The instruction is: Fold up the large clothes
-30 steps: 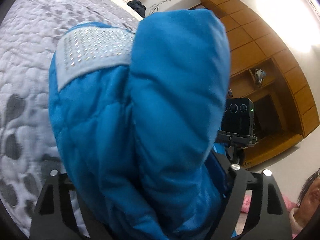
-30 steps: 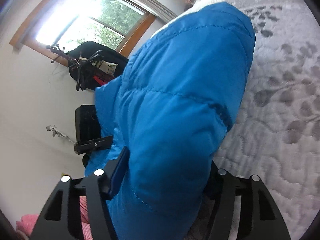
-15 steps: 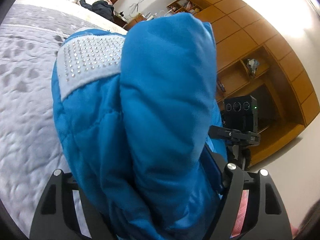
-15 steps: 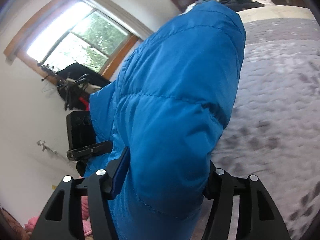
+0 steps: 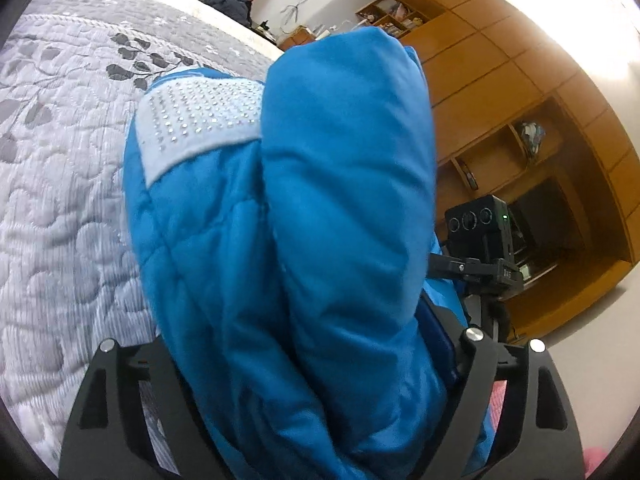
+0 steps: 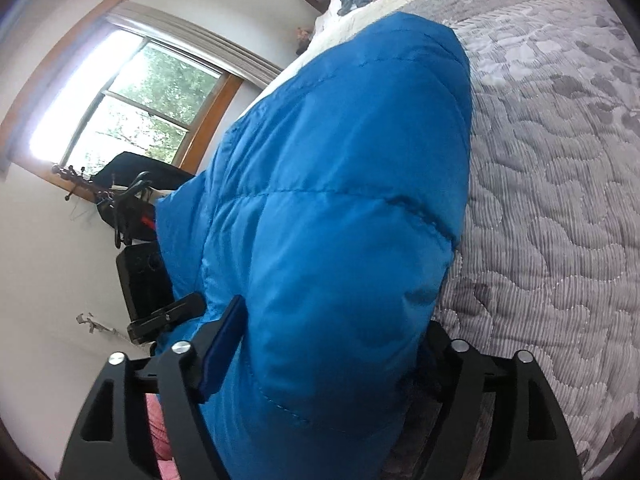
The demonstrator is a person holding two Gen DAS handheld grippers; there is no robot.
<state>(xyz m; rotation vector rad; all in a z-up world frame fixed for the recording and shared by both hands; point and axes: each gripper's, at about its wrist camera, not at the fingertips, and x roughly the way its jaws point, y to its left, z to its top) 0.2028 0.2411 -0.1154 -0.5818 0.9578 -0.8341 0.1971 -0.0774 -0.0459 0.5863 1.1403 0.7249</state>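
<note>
A thick blue quilted jacket (image 5: 312, 240) bulges between the fingers of my left gripper (image 5: 316, 368), which is shut on it. A pale blue studded patch (image 5: 196, 120) shows on its upper left. In the right wrist view the same blue jacket (image 6: 340, 220) fills the frame, and my right gripper (image 6: 320, 364) is shut on a fat fold of it. Both fingertips are buried in the padding. The jacket hangs above the grey quilted bedspread (image 5: 60, 184).
The bedspread (image 6: 560, 200) with its leaf pattern spreads under both grippers. Dark clothes (image 5: 228, 0) lie at the far end of the bed. Wooden shelving (image 5: 540, 128) lines one wall, a window (image 6: 132, 100) the other. Each view shows the opposite gripper's black camera block (image 5: 480, 228).
Both grippers have tilted and travelled with the jacket, so more of the bedspread and the bed's far end now shows. The grip on the jacket is unchanged.
</note>
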